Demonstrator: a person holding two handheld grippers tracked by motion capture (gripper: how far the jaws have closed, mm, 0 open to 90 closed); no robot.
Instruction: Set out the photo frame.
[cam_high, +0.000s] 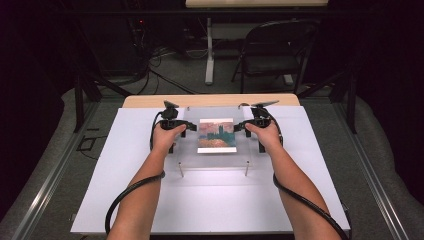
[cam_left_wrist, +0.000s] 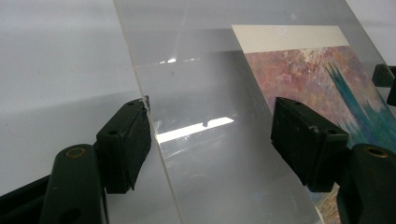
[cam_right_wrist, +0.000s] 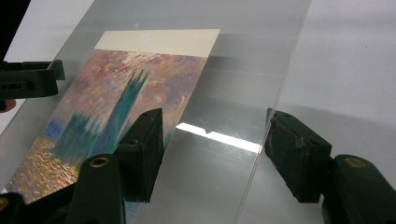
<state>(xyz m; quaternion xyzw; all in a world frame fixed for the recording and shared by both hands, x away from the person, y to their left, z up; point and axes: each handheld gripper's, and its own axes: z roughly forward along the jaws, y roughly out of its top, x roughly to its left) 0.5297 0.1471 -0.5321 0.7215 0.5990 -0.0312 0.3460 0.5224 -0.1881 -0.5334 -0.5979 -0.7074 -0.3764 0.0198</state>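
Note:
A clear acrylic sheet (cam_high: 215, 161) lies over a painted print (cam_high: 216, 135) of a teal tower under a pink sky, on a white board (cam_high: 150, 200). Two thin posts stand at the sheet's front corners. My left gripper (cam_high: 189, 127) is at the sheet's left edge and my right gripper (cam_high: 239, 127) at its right edge, both pointing inward. In the left gripper view the gripper (cam_left_wrist: 210, 126) is open, one jaw outside the sheet's (cam_left_wrist: 210, 84) edge and one over it near the print (cam_left_wrist: 322, 79). The right gripper (cam_right_wrist: 215, 126) is open the same way across the sheet (cam_right_wrist: 238, 70), beside the print (cam_right_wrist: 116, 98).
The white board rests on a wooden table (cam_high: 210, 100) with metal rails along both sides. Beyond it stand a folding chair (cam_high: 280, 50), a table leg (cam_high: 210, 50) and floor cables. Black cables trail from both grippers along the forearms.

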